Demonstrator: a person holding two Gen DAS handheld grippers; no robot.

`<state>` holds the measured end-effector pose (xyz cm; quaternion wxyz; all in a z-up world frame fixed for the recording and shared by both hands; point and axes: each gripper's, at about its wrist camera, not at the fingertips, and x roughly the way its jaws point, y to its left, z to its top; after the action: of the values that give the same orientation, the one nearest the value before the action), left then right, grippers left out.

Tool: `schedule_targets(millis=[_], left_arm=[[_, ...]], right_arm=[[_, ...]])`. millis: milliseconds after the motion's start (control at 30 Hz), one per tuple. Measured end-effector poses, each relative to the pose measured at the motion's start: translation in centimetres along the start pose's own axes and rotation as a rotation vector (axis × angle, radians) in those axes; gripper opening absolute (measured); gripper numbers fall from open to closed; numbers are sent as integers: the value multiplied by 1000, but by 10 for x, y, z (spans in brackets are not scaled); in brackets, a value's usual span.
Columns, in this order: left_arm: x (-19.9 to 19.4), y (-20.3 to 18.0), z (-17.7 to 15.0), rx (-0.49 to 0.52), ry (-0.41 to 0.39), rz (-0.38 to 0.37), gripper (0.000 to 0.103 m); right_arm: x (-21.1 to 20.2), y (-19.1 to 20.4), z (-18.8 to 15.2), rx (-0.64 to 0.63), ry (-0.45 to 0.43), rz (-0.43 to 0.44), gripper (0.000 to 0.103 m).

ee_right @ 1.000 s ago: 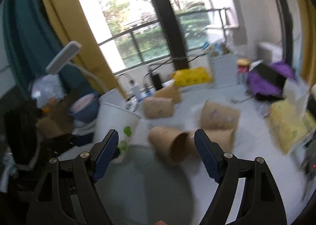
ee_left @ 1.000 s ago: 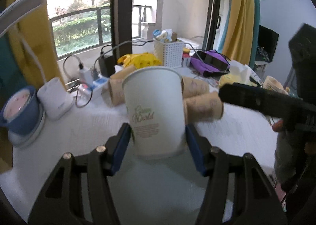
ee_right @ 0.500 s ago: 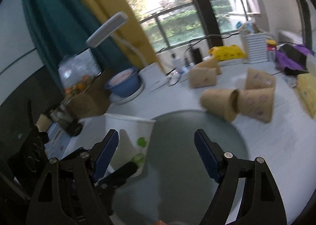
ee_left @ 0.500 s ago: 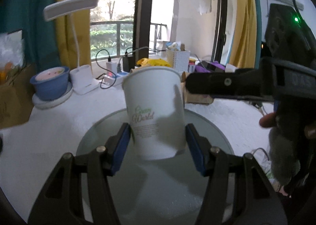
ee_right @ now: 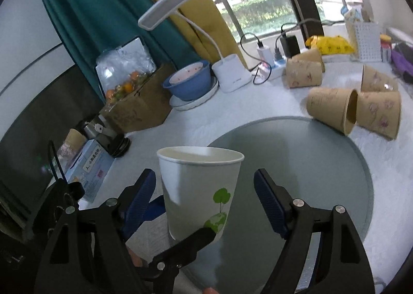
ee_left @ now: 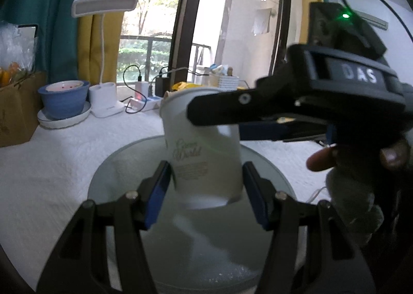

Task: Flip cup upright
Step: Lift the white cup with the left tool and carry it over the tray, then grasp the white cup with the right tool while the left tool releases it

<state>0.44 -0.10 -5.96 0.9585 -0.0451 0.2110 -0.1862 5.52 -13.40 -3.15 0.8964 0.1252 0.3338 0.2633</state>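
Observation:
A white paper cup (ee_left: 204, 149) with green print stands upright, mouth up, held just above a round grey glass plate (ee_left: 124, 165). My left gripper (ee_left: 206, 190) is shut on the cup's lower part. In the right wrist view the same cup (ee_right: 198, 190) sits between my right gripper's (ee_right: 206, 190) open fingers, which flank it without touching. The right gripper's body (ee_left: 335, 103) crosses in front of the cup's rim in the left wrist view.
Several brown paper cups (ee_right: 333, 108) lie on their sides on the white cloth beyond the plate (ee_right: 335, 165). A blue bowl on a saucer (ee_right: 188, 82), a white desk lamp (ee_right: 232, 72), a cardboard box (ee_right: 136, 105), chargers and a white basket (ee_right: 366, 38) stand behind.
Both grippers swung left and pulled back over the grey plate. The right gripper moved in until its open fingers came to either side of the cup held by the left.

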Motion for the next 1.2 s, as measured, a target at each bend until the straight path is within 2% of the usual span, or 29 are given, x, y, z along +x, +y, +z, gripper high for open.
schedule_targets(millis=[133, 400, 733, 900, 1200], left_arm=[[-1, -3, 0, 15, -7, -6, 59], [-2, -6, -1, 31, -14, -17, 59], [-1, -4, 0, 37, -10, -7, 61], [1, -5, -1, 48, 6, -12, 74], [4, 3, -2, 22, 72, -11, 74]], right_arm=[[2, 1, 0, 4, 5, 28, 80], [2, -5, 2, 26, 5, 51, 71], [3, -6, 3, 30, 8, 62, 69], [2, -6, 5, 29, -14, 44, 69], [-11, -3, 18, -41, -124, -57, 69]])
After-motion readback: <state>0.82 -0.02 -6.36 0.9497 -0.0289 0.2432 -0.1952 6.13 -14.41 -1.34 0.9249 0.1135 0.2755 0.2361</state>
